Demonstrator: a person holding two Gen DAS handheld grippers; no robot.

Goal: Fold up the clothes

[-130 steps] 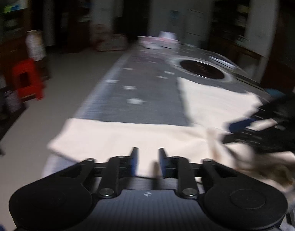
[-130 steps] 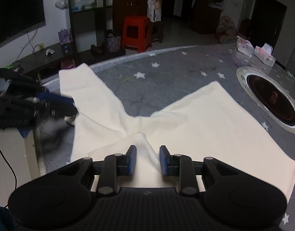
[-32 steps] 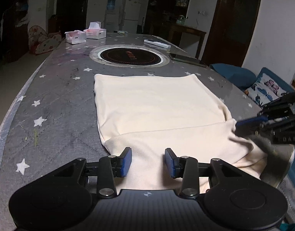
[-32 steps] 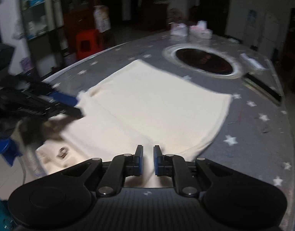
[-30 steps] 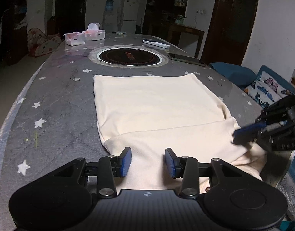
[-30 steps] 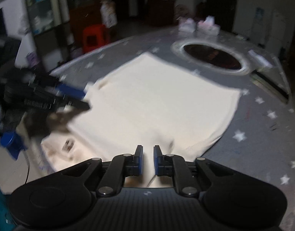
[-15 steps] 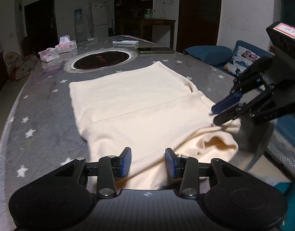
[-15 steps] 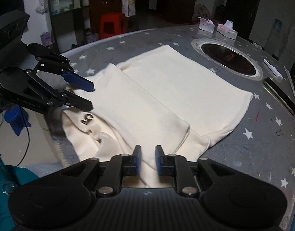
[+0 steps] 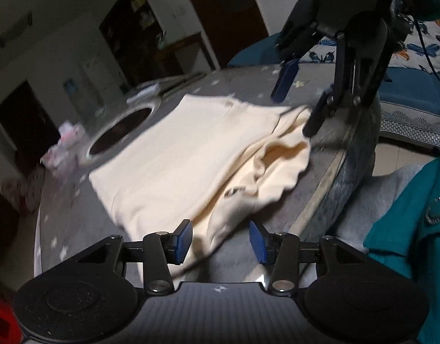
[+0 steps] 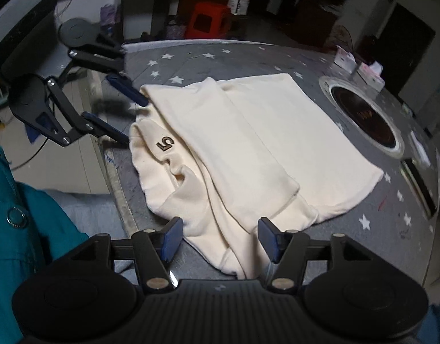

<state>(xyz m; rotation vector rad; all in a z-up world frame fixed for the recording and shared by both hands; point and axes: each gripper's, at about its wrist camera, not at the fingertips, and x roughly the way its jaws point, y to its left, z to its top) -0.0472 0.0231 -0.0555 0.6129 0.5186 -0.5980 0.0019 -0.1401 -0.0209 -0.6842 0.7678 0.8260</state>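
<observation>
A cream garment (image 10: 257,143) lies folded on the grey star-patterned table, one layer laid over another, a "5" mark (image 10: 164,144) near its rumpled near end. It also shows in the left wrist view (image 9: 191,160). My left gripper (image 9: 220,239) is open over the garment's near edge and holds nothing; it also shows in the right wrist view (image 10: 125,114) at the garment's left end. My right gripper (image 10: 220,236) is open above the garment's near corner and empty; it appears in the left wrist view (image 9: 297,97) above the far end.
A round inset burner (image 10: 363,117) sits in the table beyond the garment. Small tissue boxes (image 10: 357,67) stand at the far end. A dark flat device (image 10: 418,183) lies at the right edge. A red stool (image 10: 208,20) stands on the floor. My teal sleeve (image 9: 406,229) is near.
Both grippers have opened and let go of the garment, which now lies folded. Both have pulled back toward the table's near edge and tilted.
</observation>
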